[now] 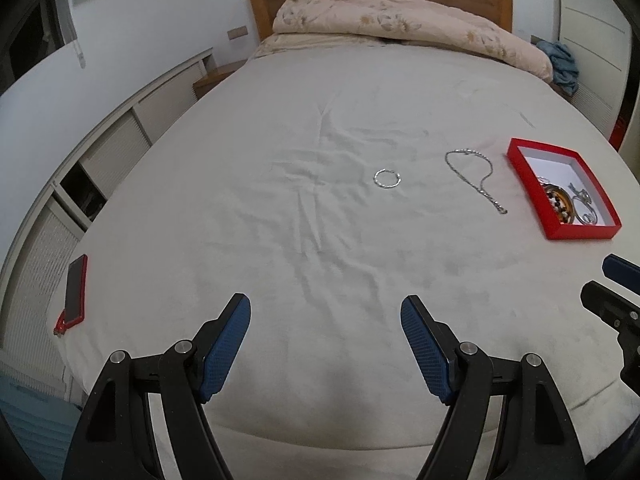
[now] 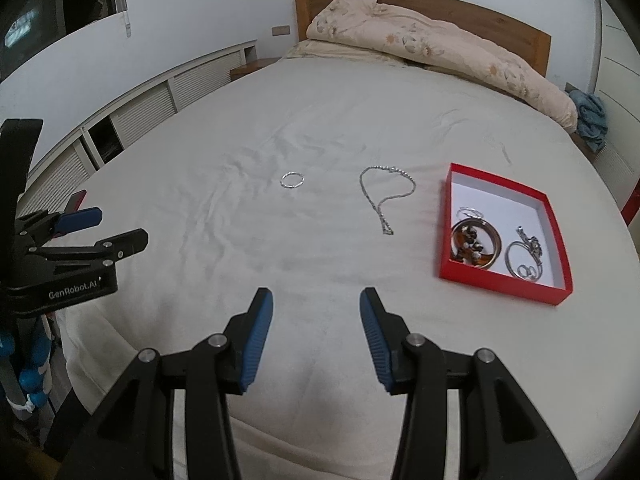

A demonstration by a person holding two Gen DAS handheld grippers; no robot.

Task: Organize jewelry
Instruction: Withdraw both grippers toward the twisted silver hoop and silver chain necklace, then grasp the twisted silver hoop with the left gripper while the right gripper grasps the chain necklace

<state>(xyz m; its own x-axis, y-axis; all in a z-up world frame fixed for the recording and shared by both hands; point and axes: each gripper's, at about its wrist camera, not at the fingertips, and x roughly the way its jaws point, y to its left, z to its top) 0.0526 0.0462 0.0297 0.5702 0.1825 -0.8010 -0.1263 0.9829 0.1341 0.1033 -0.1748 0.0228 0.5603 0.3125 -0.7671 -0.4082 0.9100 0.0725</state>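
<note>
Red box [image 2: 558, 236] holds tangled jewelry (pieces indistinct).

My left claw [image 1: 326, 312] has black plastic arms with round silver screws at the joints, and two blue pads with a fine grid texture. My right claw [image 2: 316, 306] is built the same — black frame, ribbed blue pads. One black body carries white "GenRobot.AI" lettering.

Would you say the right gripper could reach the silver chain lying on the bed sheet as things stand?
Probably yes. The right gripper is open and holds nothing, and only bare bed sheet lies between it and the silver chain; the red box sits off to the side.
</note>
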